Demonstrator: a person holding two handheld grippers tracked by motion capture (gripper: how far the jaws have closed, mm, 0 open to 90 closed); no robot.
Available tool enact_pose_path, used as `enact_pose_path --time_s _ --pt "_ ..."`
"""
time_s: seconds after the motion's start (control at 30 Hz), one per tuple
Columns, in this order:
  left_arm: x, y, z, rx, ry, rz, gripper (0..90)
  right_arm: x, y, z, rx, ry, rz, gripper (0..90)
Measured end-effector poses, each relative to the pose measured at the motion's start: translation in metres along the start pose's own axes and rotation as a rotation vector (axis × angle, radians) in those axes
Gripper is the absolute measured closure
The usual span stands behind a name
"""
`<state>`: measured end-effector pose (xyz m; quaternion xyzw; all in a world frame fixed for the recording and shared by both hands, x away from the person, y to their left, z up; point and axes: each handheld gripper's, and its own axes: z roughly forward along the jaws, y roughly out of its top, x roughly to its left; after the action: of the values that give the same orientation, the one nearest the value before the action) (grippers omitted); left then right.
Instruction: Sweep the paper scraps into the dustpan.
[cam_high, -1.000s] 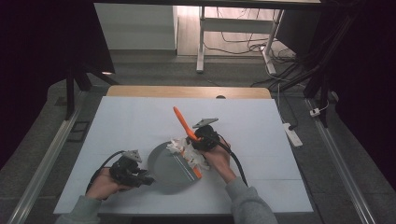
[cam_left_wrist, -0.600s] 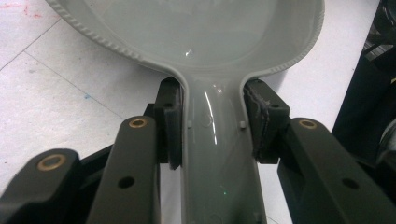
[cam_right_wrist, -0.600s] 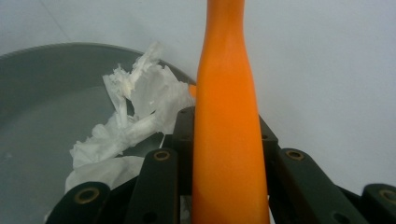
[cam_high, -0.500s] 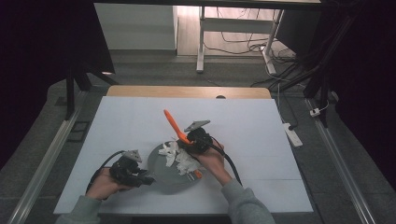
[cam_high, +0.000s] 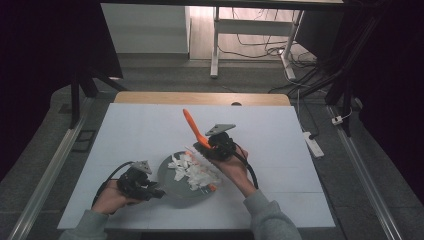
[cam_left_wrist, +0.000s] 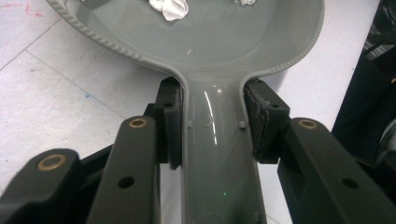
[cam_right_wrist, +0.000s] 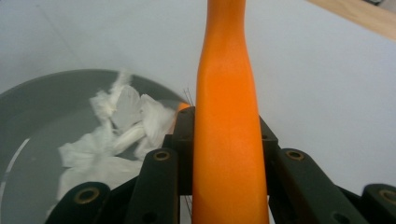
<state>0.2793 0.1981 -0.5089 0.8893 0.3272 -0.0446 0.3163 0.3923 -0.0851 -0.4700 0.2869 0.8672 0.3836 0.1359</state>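
Observation:
A grey dustpan (cam_high: 171, 192) lies flat on the white table. My left gripper (cam_high: 150, 190) is shut on the dustpan's handle (cam_left_wrist: 217, 158), one pad on each side of its neck, as the left gripper view (cam_left_wrist: 212, 123) shows. White paper scraps (cam_high: 192, 172) are heaped in the pan. My right gripper (cam_high: 214, 146) is shut on an orange brush (cam_high: 191, 125), whose handle slants up and away to the left. In the right gripper view the orange brush (cam_right_wrist: 226, 116) rises between the jaws of my right gripper (cam_right_wrist: 224, 140), with the paper scraps (cam_right_wrist: 112, 135) and the dustpan (cam_right_wrist: 37, 102) behind.
The white table top (cam_high: 280, 130) has a wooden strip (cam_high: 200, 97) along its far edge. A white power strip (cam_high: 312, 145) lies on the floor just off the right side. Metal rails run along both sides of the table.
My right gripper has swung the orange brush to the left over the pan. The scraps now lie spread further inside the pan. My left gripper has stayed put.

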Motion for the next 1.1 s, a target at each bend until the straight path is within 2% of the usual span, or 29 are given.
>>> enact_pose_path --time_s 0.2,0.33,0.4,0.57,0.73,1.1 --pt "0.001 -0.002 -0.003 -0.002 0.01 -0.02 61.1 -0.022 0.0 0.007 0.014 -0.058 0.019 70.6" --pt "0.003 -0.004 -0.004 -0.007 0.014 -0.032 61.1 -0.033 0.004 0.021 0.019 -0.051 0.038 70.7" --pt "0.004 -0.005 -0.005 -0.009 0.012 -0.033 61.1 -0.034 0.007 0.029 0.034 -0.044 0.041 70.6" --pt "0.005 -0.005 -0.006 -0.013 0.016 -0.046 61.1 -0.032 0.013 0.049 0.073 -0.036 0.007 70.7" --pt "0.005 -0.005 -0.005 -0.015 0.016 -0.049 61.1 -0.023 0.014 0.061 0.117 -0.028 -0.026 70.7" --pt "0.005 -0.004 -0.004 -0.016 0.017 -0.052 61.1 0.005 0.01 0.059 0.125 0.042 -0.092 70.8"
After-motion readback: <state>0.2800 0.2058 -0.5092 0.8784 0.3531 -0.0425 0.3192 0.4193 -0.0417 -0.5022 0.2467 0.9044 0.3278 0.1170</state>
